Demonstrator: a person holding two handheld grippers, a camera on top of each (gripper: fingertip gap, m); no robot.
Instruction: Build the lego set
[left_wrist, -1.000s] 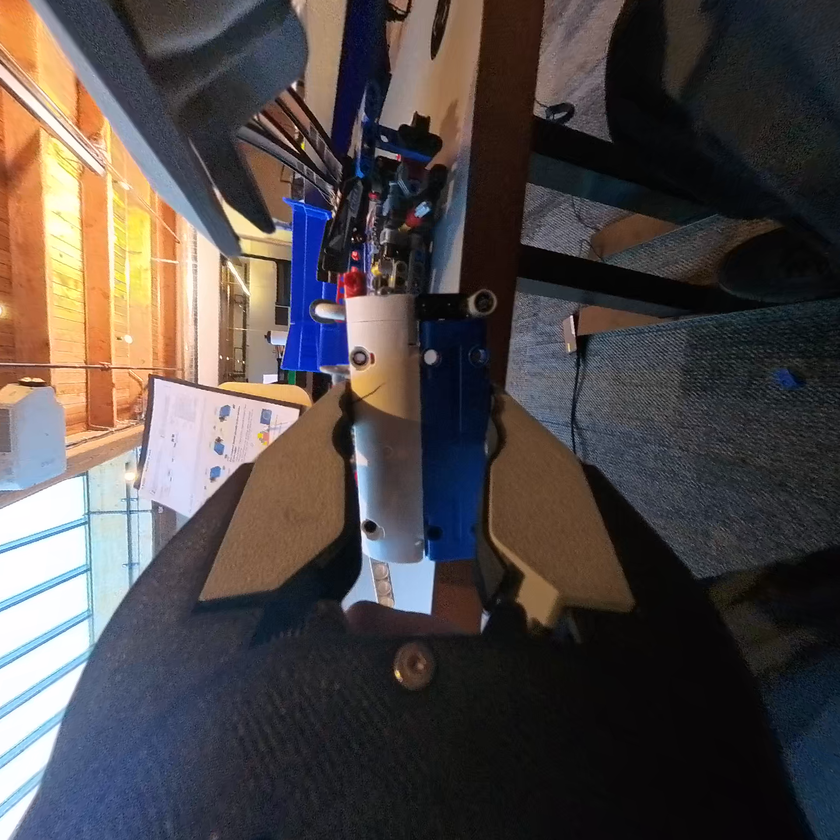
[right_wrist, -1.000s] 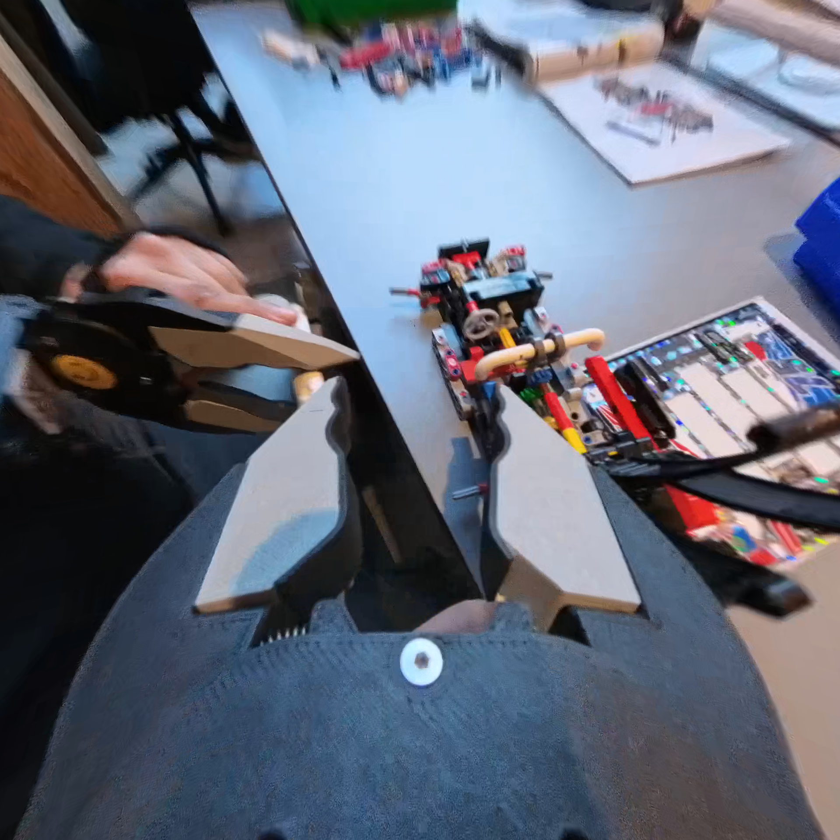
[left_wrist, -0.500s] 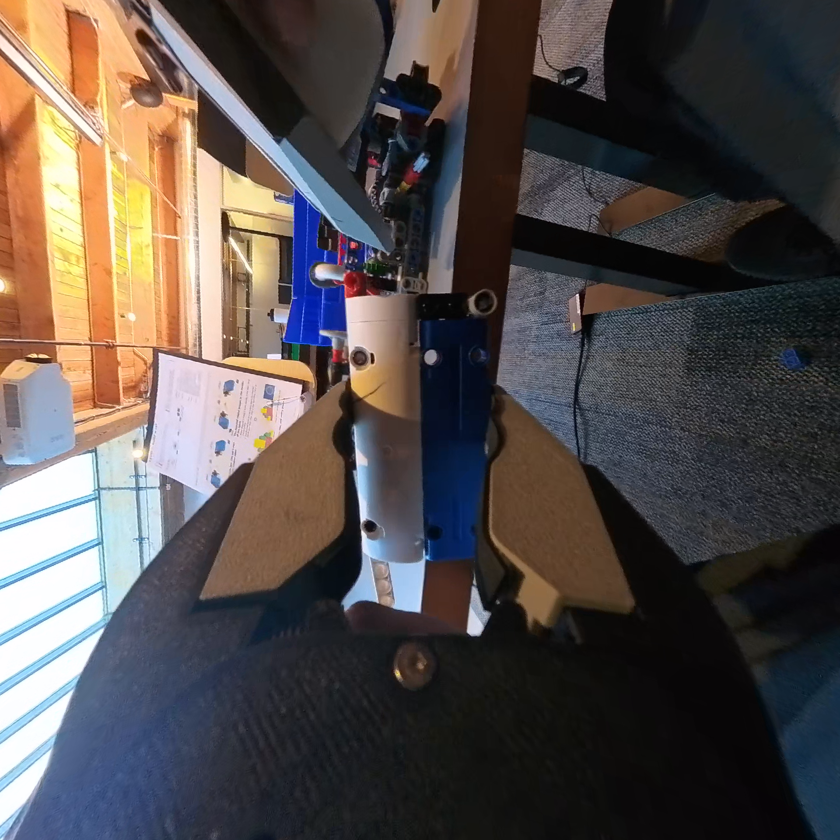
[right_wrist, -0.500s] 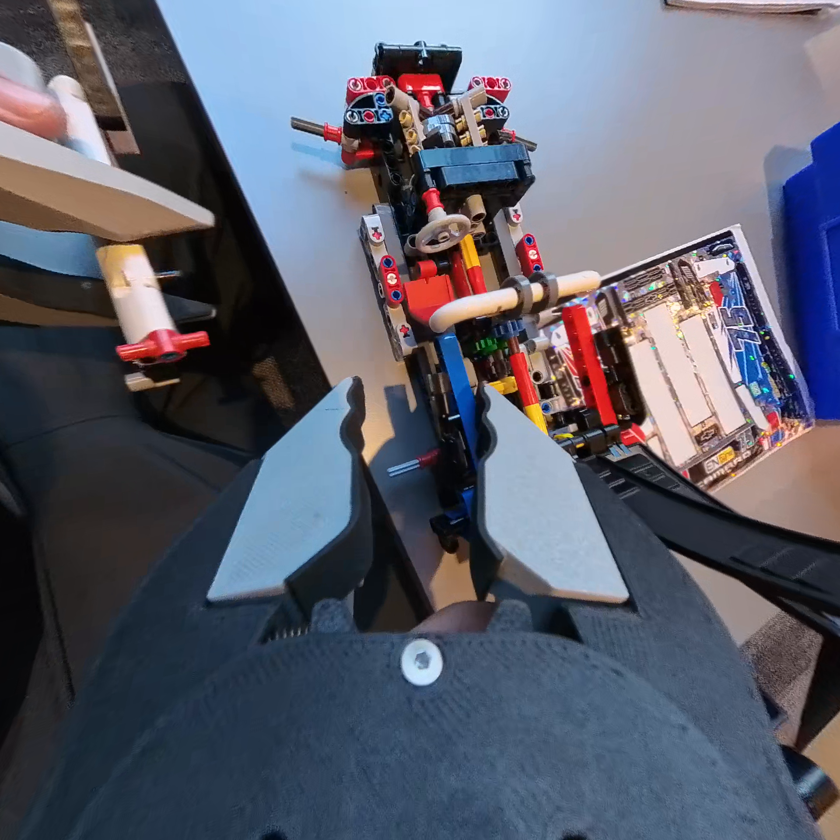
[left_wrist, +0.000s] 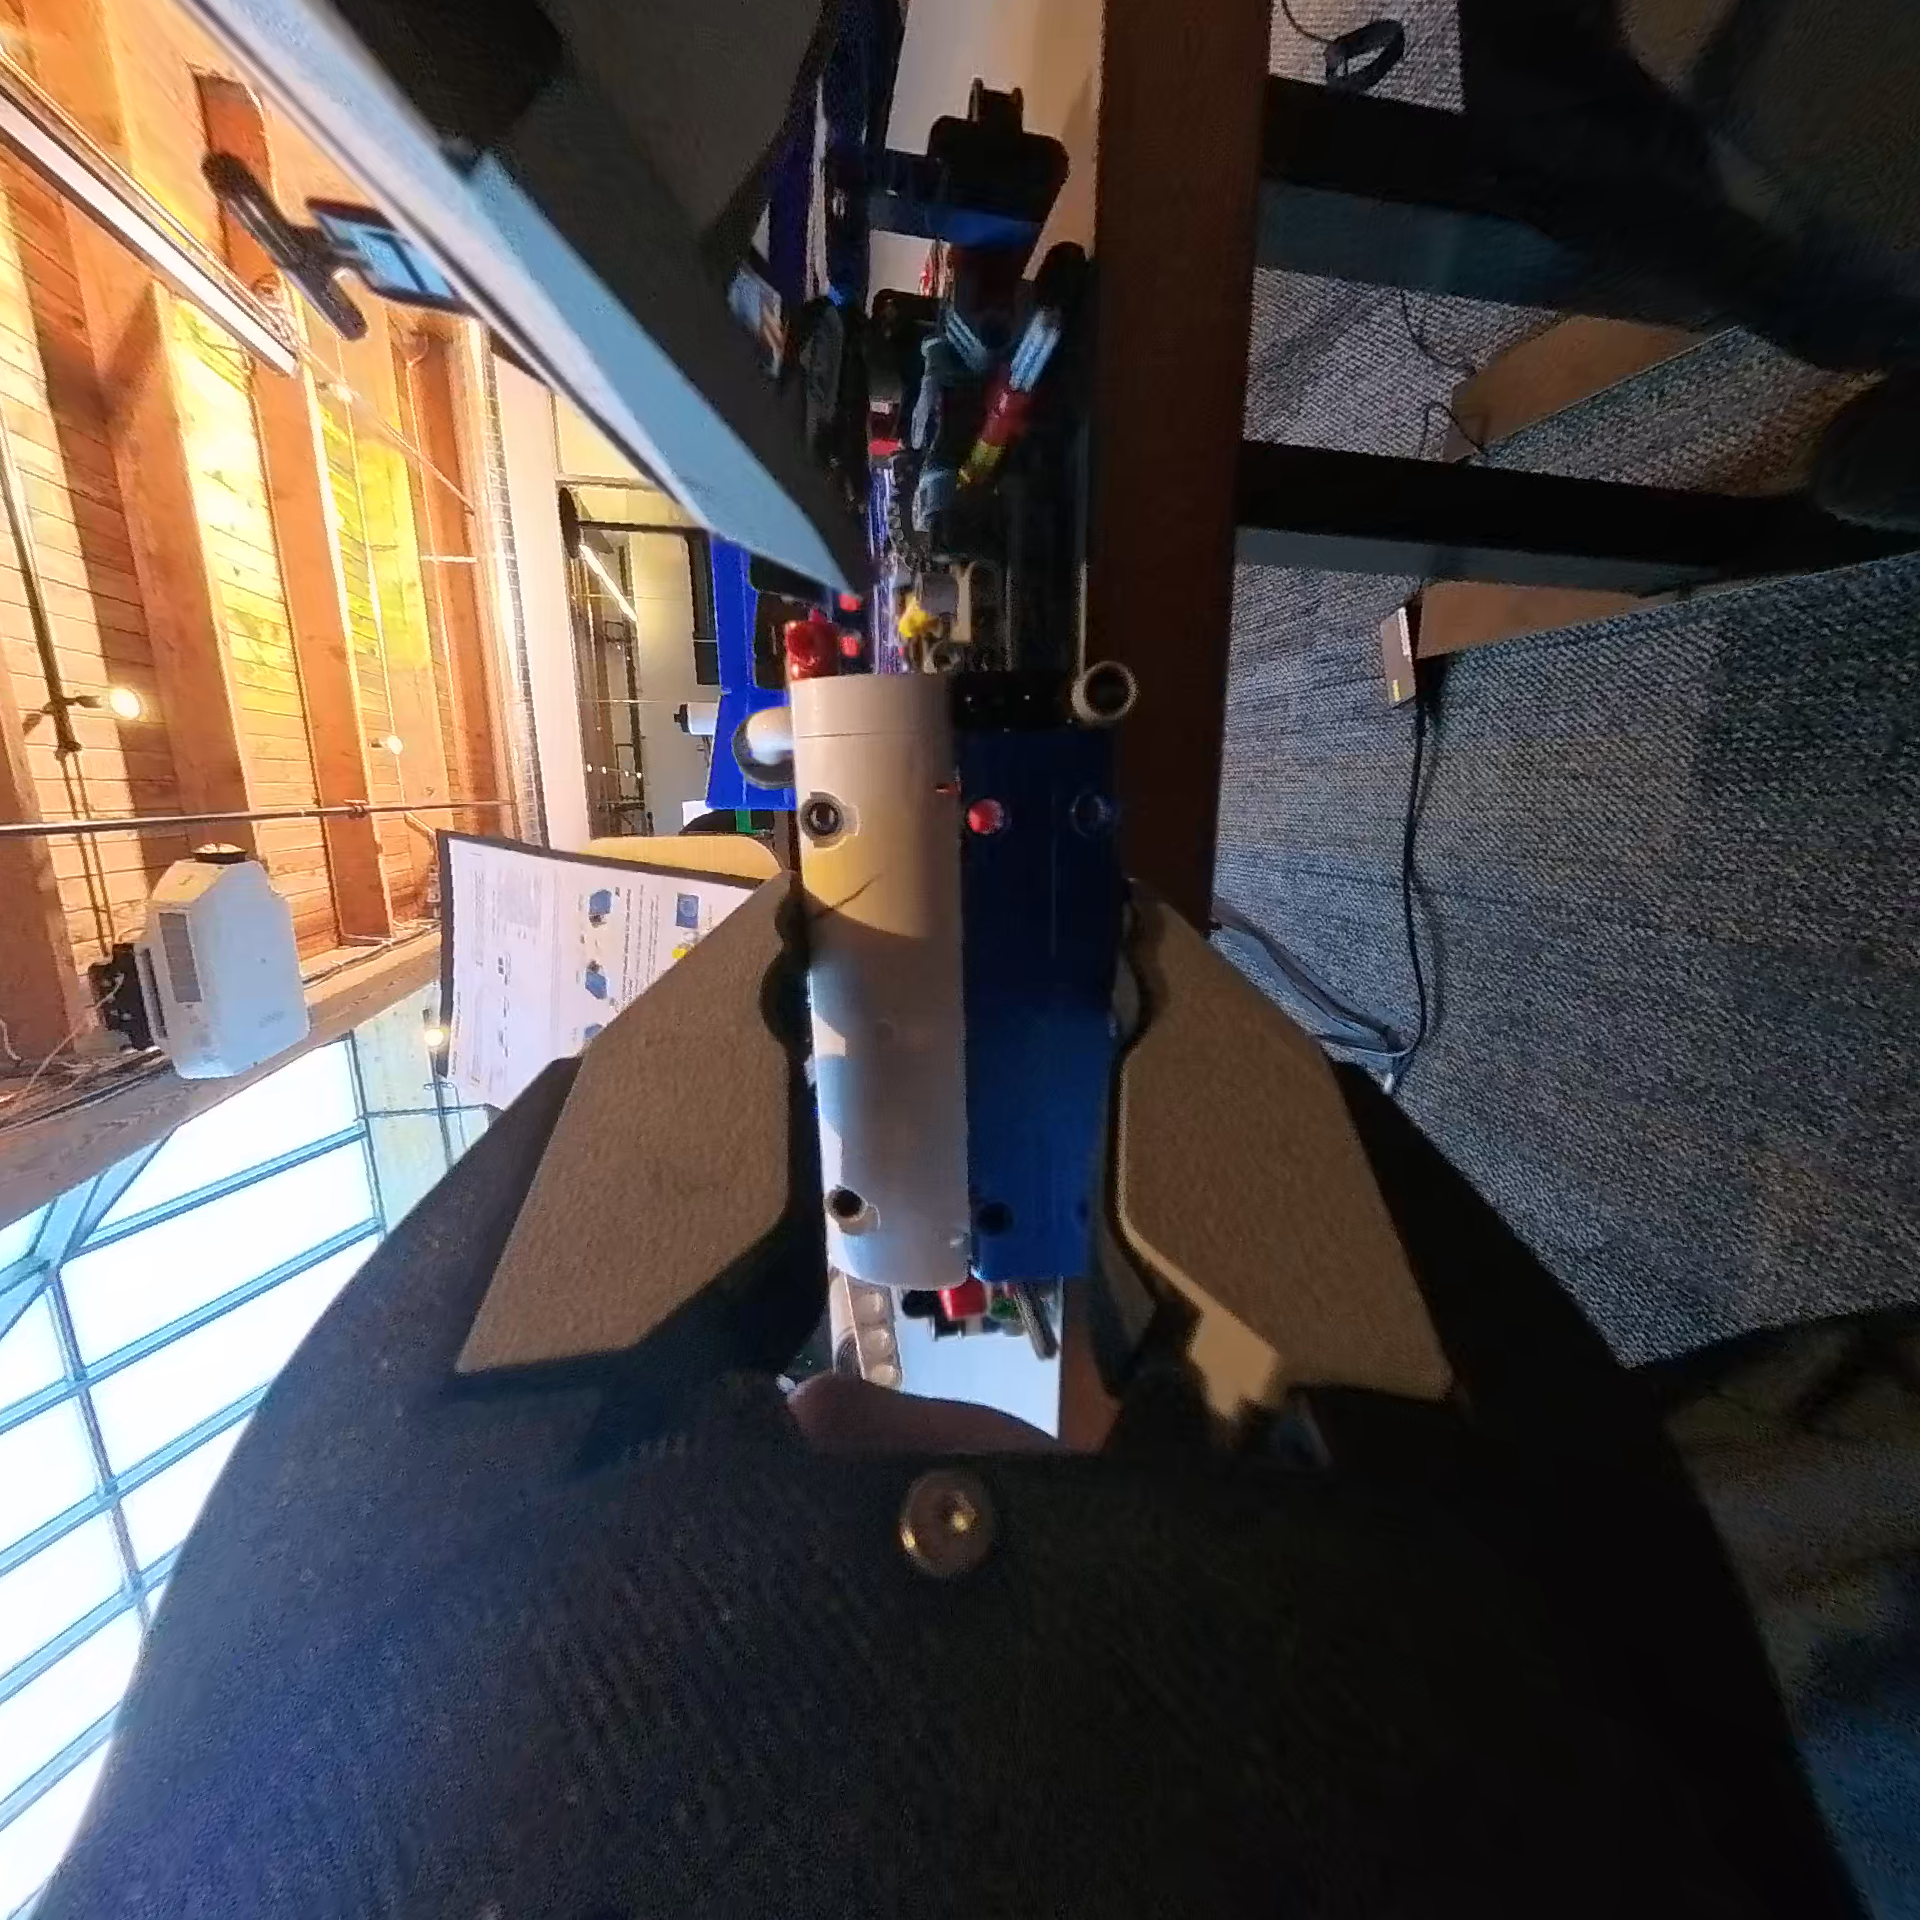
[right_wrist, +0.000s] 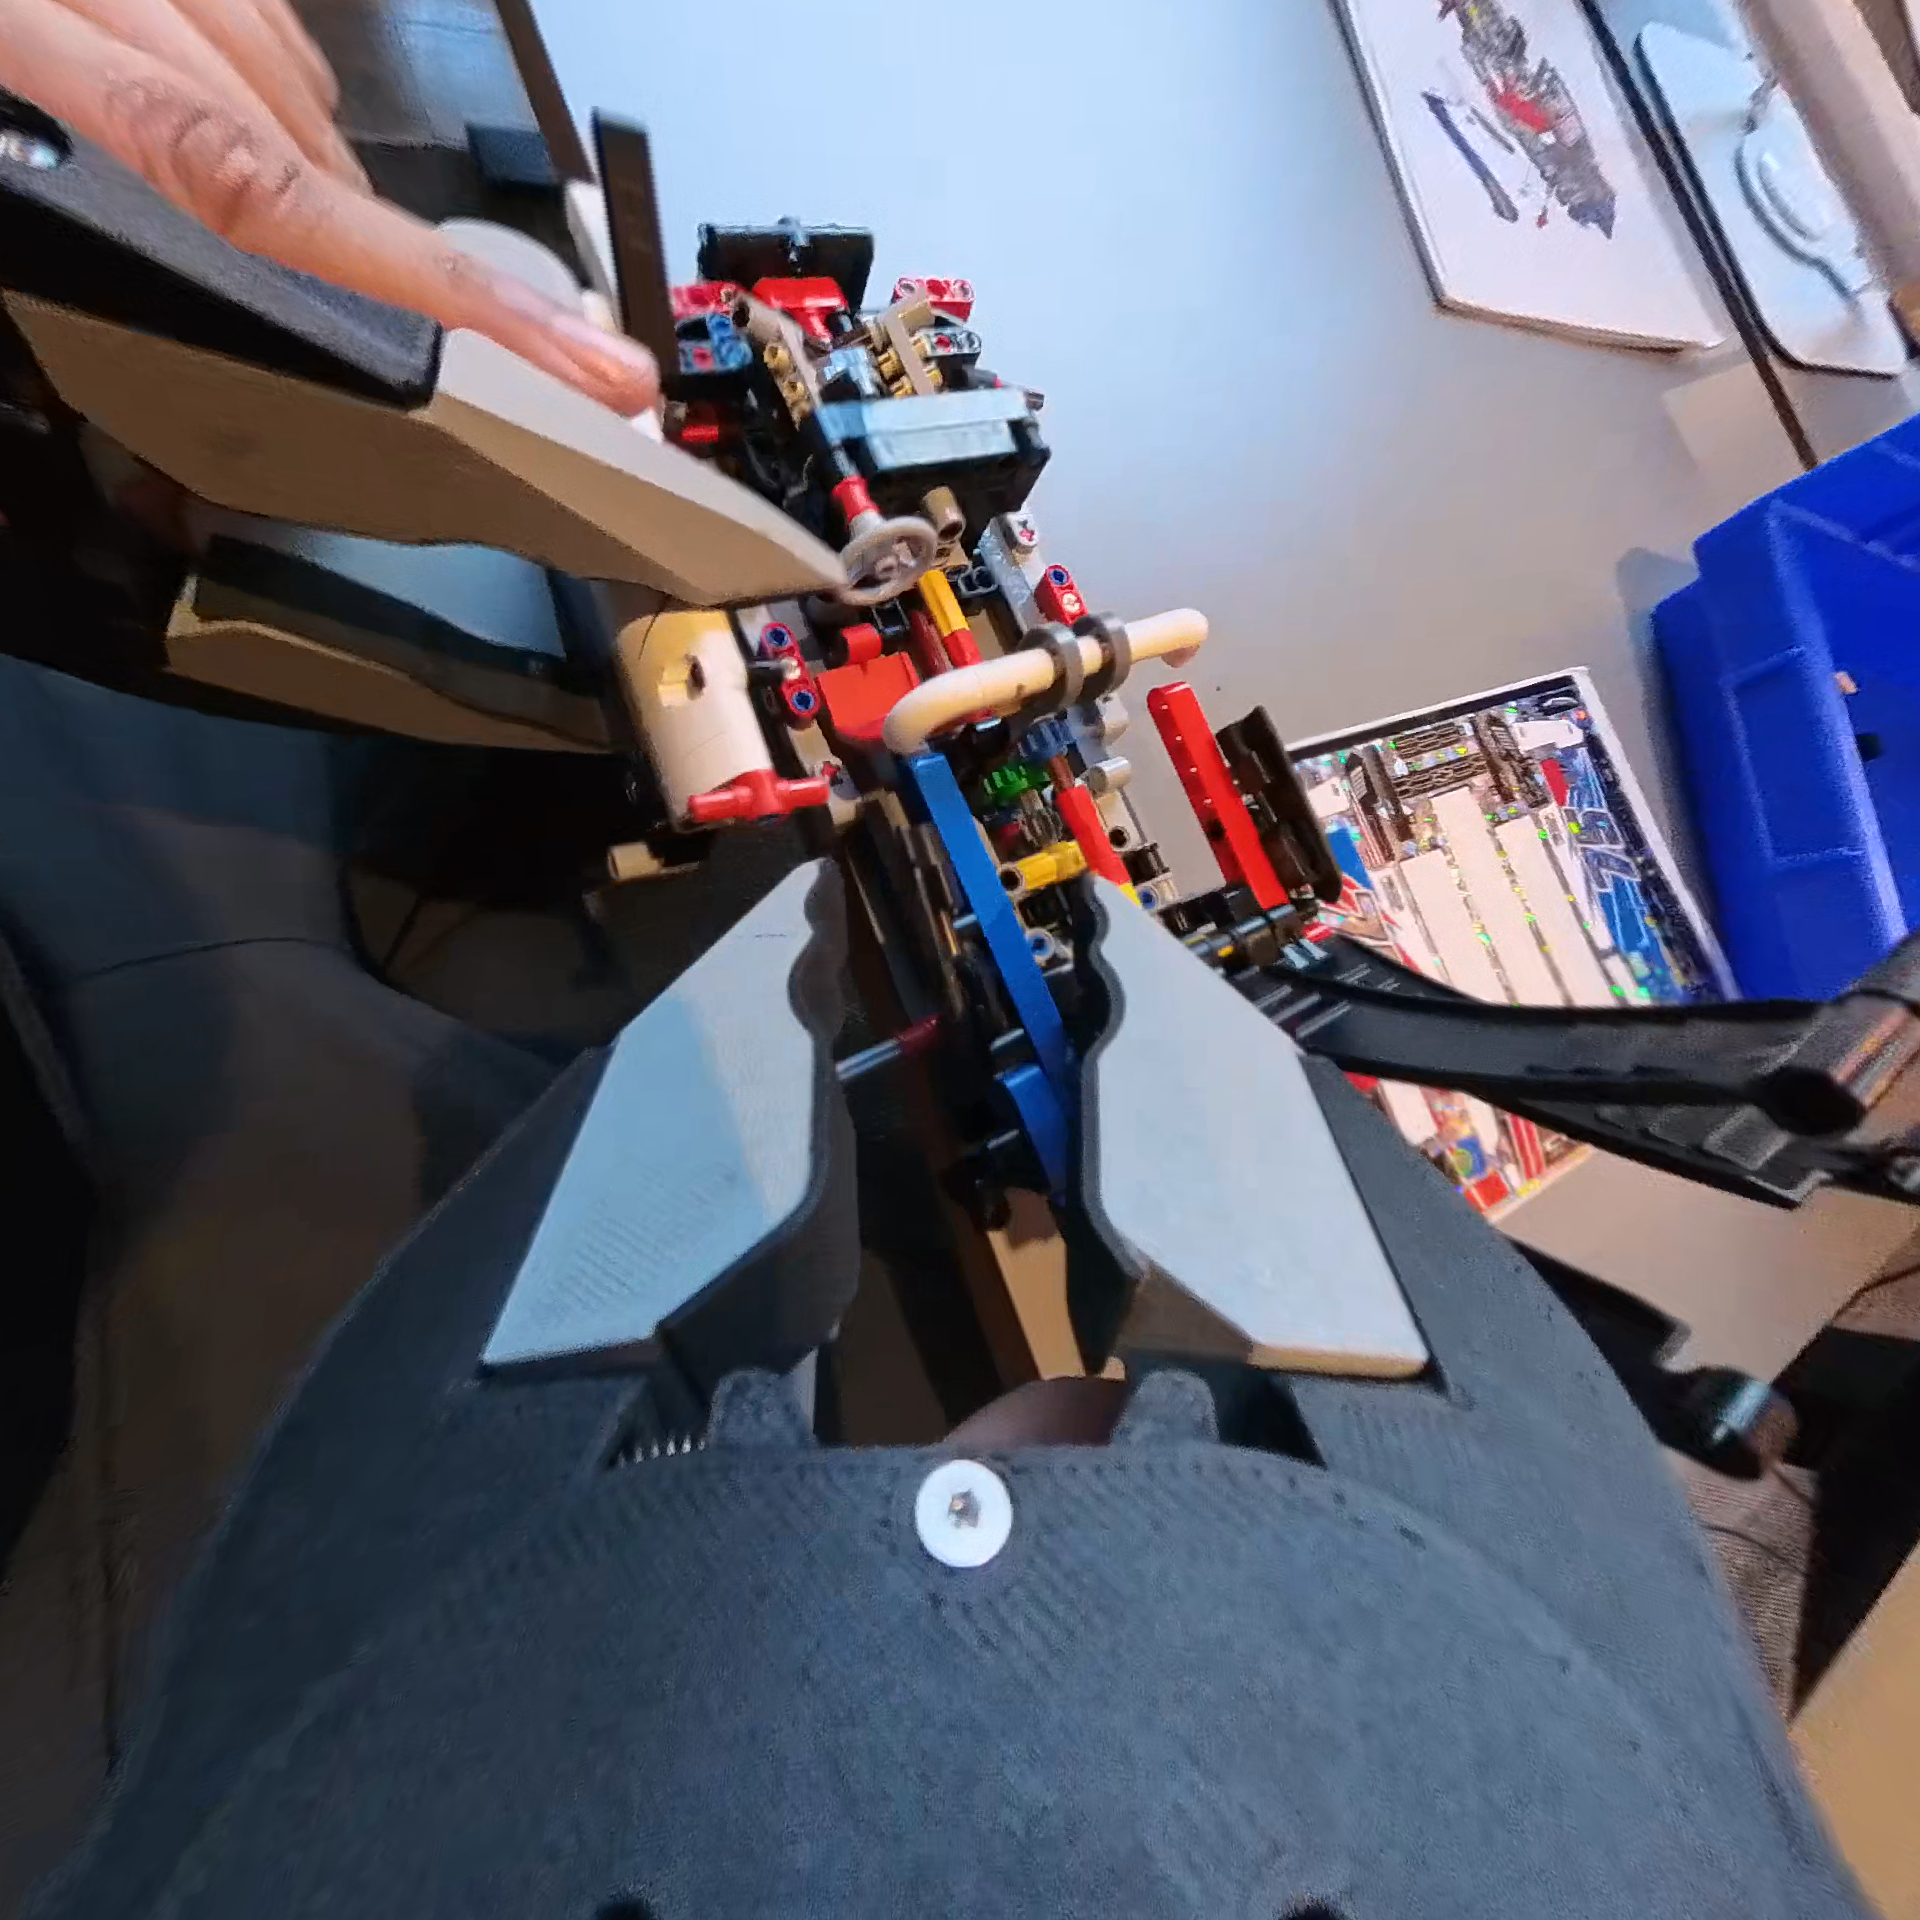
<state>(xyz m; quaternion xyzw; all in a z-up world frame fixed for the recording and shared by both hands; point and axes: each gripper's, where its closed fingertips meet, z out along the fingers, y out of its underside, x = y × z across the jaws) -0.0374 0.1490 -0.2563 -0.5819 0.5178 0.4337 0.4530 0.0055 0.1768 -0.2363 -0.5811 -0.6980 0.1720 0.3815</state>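
Glossy plastic white-and-blue panel (left_wrist: 951, 997); matt, grainy hand-held gripper pads (left_wrist: 665, 1164); rough woven carpet (left_wrist: 1621, 935); smooth table (right_wrist: 1195, 260).

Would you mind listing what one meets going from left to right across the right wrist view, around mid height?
The left claw holding a white and blue lego panel → the lego car frame → the upright red beam → the sticker sheet → the blue bin.
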